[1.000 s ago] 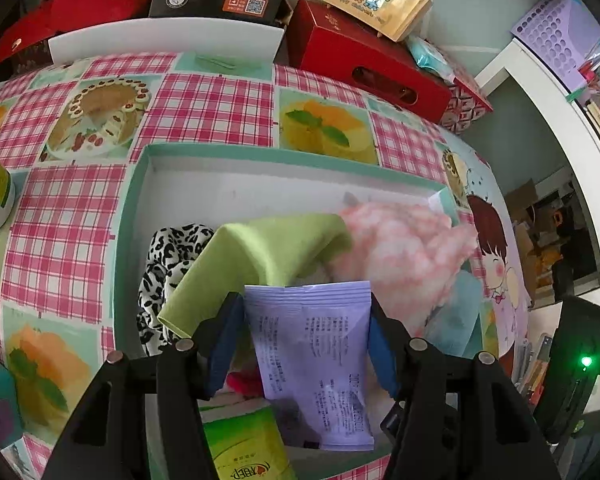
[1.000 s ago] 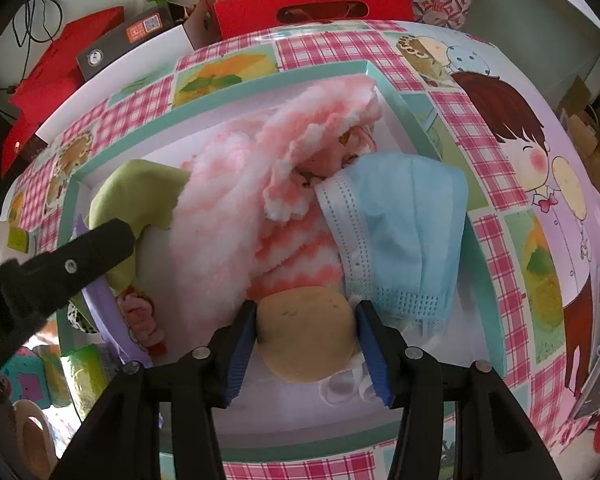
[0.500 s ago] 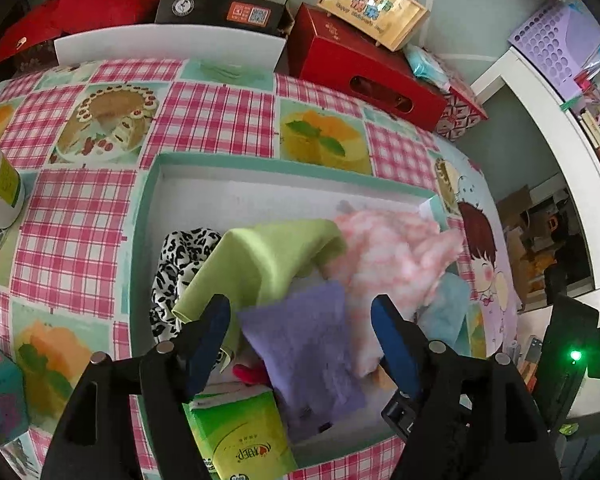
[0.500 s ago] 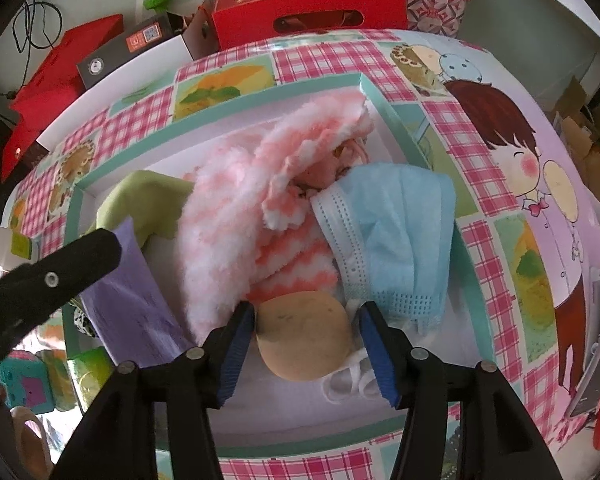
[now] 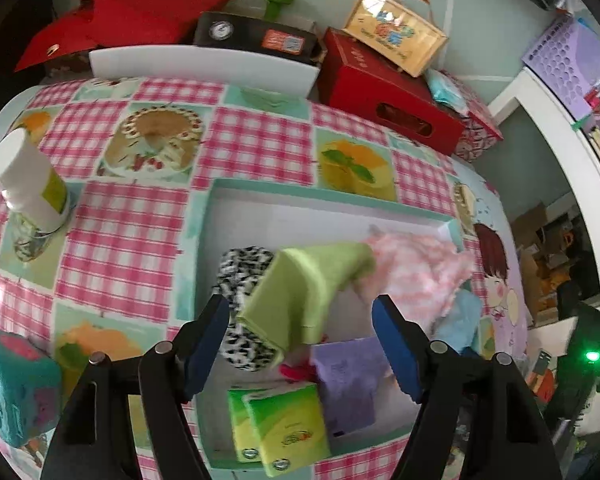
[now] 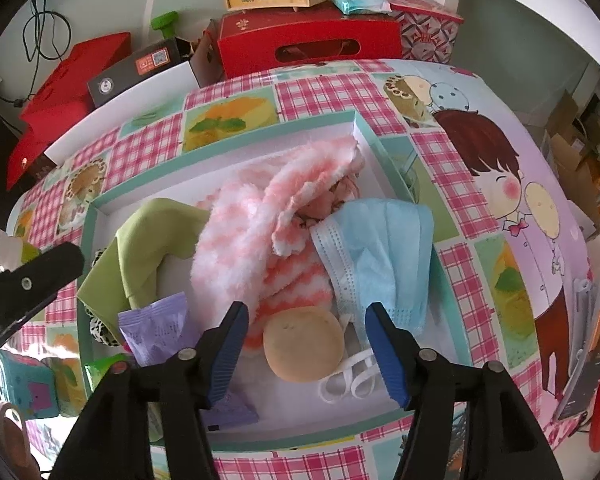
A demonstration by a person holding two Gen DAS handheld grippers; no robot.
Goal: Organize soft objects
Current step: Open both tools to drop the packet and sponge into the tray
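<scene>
Soft objects are gathered inside the shallow white tray with the teal rim [image 6: 364, 126] on the checked desk [image 5: 124, 232], so nothing sprawls. A lime-green cloth [image 5: 304, 284] is draped over a black-and-white spotted fabric roll [image 5: 240, 280], beside a fluffy pink-and-white striped towel [image 6: 260, 240] and a pale blue face mask [image 6: 384, 256]. Left tongs [image 5: 300, 344] are spread wide, empty, above a flat purple sachet [image 5: 348, 380]. Right tongs [image 6: 306, 344] are parted too; a round tan sponge [image 6: 304, 344] sits between them, seemingly untouched.
</scene>
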